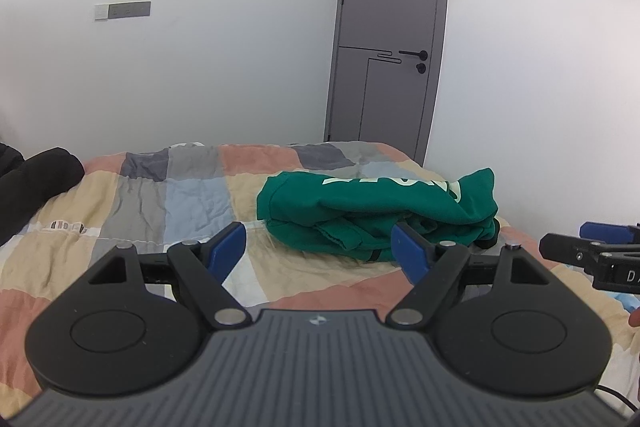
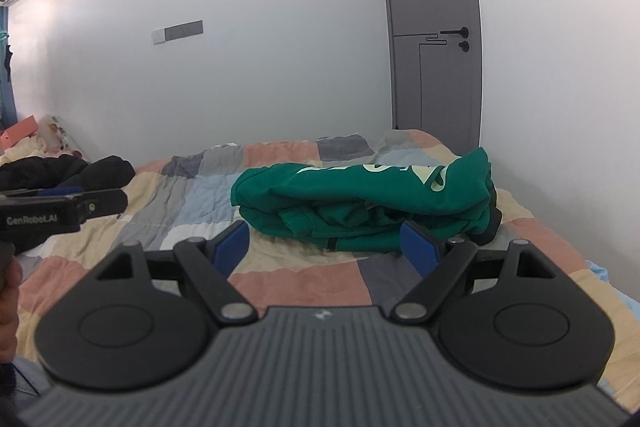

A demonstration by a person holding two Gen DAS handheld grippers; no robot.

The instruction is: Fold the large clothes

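Observation:
A green sweatshirt [image 1: 376, 211] with pale lettering lies folded in a bundle on the patchwork quilt [image 1: 132, 211]. My left gripper [image 1: 320, 247] is open and empty, held above the quilt just short of the sweatshirt's near edge. In the right wrist view the same sweatshirt [image 2: 360, 199] lies ahead. My right gripper [image 2: 326, 247] is open and empty, also just short of the sweatshirt. The right gripper shows at the right edge of the left wrist view [image 1: 588, 251]. The left gripper shows at the left edge of the right wrist view [image 2: 68, 207].
A black garment [image 2: 68, 171] lies at the left end of the bed, with pillows and soft things behind it. A white wall and a grey door [image 1: 392, 27] stand behind the bed. The quilt's right edge [image 2: 560, 247] drops off near the sweatshirt.

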